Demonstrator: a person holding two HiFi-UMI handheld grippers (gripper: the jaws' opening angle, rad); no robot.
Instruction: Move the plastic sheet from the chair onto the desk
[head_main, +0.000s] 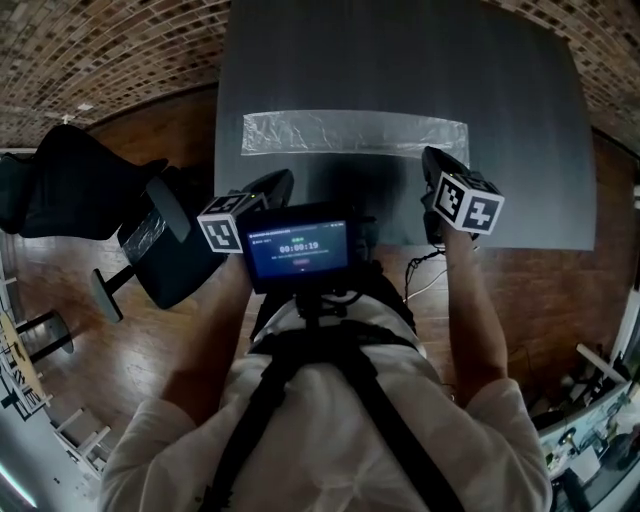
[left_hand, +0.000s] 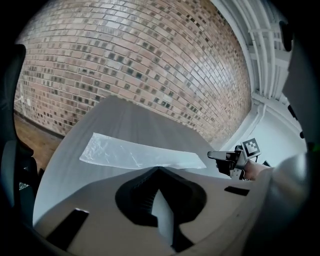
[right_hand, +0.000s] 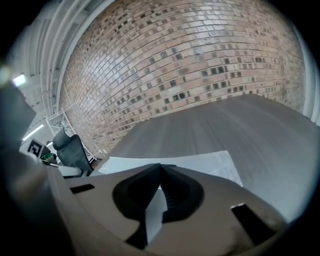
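Note:
The clear plastic sheet lies flat along the grey desk, a long strip running left to right. My left gripper hovers just short of the sheet's near edge, jaws shut with nothing between them. Shut and empty too, my right gripper sits close to the sheet's right end. In the left gripper view the sheet spreads just beyond my closed left gripper, and the right gripper shows at the right. The right gripper view has the sheet behind the shut right gripper.
A black office chair stands on the wooden floor left of the desk, also seen as the chair in the right gripper view. A brick wall runs behind the desk. A chest-mounted screen sits below the grippers.

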